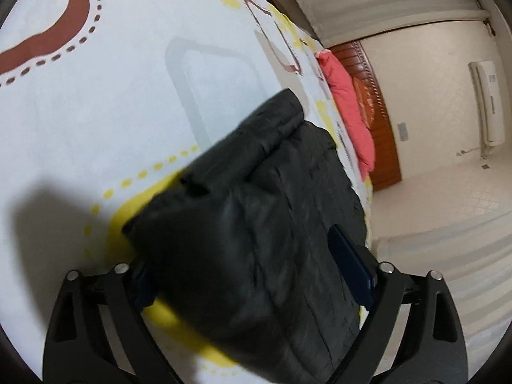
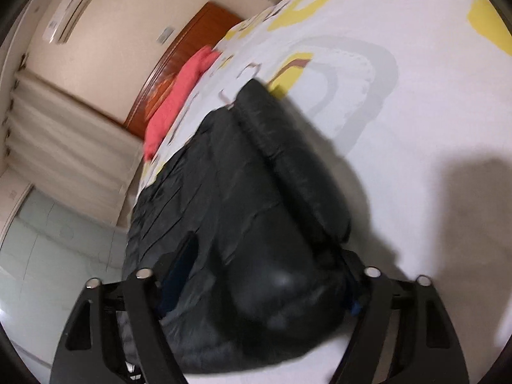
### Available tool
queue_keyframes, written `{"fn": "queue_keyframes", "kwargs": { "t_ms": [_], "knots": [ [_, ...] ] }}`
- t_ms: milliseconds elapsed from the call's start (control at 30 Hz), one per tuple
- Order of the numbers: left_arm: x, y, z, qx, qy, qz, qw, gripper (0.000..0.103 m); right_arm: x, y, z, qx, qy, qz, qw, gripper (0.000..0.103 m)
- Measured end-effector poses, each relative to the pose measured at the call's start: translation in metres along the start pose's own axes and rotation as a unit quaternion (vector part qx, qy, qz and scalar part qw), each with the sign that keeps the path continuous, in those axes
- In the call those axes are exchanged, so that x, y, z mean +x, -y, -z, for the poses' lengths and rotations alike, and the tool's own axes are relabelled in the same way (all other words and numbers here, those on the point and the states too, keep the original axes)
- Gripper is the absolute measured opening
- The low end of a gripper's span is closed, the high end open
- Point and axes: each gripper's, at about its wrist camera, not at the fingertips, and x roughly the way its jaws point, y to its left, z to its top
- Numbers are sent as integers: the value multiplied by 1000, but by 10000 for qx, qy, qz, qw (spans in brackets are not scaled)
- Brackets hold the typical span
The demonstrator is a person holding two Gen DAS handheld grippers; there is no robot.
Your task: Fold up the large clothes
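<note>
A black quilted puffer jacket [image 1: 256, 211] lies folded on a white bed sheet [image 1: 128, 102] with yellow, brown and grey shapes. My left gripper [image 1: 252, 275] has its jaws spread wide around the jacket's near edge, one blue pad [image 1: 350, 265] showing on the right side. In the right wrist view the same jacket [image 2: 249, 211] fills the middle, and my right gripper [image 2: 256, 288] straddles its bulky near fold with jaws wide apart. Both views are motion-blurred. The fingertips are partly hidden by fabric.
A pink-red pillow [image 1: 348, 108] lies at the head of the bed against a wooden headboard [image 1: 380, 121]; it also shows in the right wrist view [image 2: 179, 96]. The bed edge runs beside the jacket, with pale floor [image 1: 448, 198], curtains [image 2: 64, 134] and a wall air conditioner [image 1: 486, 102] beyond.
</note>
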Motion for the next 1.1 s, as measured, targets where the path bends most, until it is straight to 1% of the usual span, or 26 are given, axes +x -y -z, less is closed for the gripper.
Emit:
{"fn": "queue_keyframes", "kwargs": {
  "t_ms": [33, 67, 100, 167, 200, 300, 433, 533, 900, 1033, 1067, 1100],
  "knots": [
    [2, -1, -1, -24, 16, -185, 9998, 67, 0, 1, 0, 43, 40, 22, 10000, 57],
    [5, -3, -2, -33, -20, -242, 9997, 61, 0, 2, 0, 48, 61, -16, 10000, 52],
    [5, -5, -2, -12, -10, -252, 9997, 54, -2, 3, 0, 36, 69, -69, 9999, 46],
    [3, -2, 1, 154, -4, -283, 9995, 44, -7, 7, 2, 49, 88, -219, 9997, 38],
    [1, -1, 2, 223, -6, -289, 9993, 39, -10, 10, 3, 68, 90, -276, 9996, 34],
    [-8, -3, 5, 242, -61, -234, 9994, 32, -19, 9, 5, 49, 106, -315, 9994, 29],
    [-27, -10, 11, 288, -104, -218, 9993, 30, -35, 13, 14, -10, 112, -318, 9994, 28],
    [-33, -14, 12, 302, -128, -213, 9992, 30, -44, 17, 20, 3, 59, -343, 9994, 28],
    [-97, -53, 35, 472, -256, -280, 9982, 30, -86, 43, 57, 23, -205, -390, 9990, 28],
    [-99, -59, 38, 506, -263, -241, 9981, 31, -84, 46, 59, -98, -243, -327, 9991, 28],
    [-97, -58, 36, 504, -271, -235, 9981, 32, -84, 45, 59, -75, -248, -333, 9991, 29],
    [-99, -62, 36, 499, -273, -235, 9981, 35, -83, 45, 57, -41, -261, -337, 9991, 30]
  ]
}}
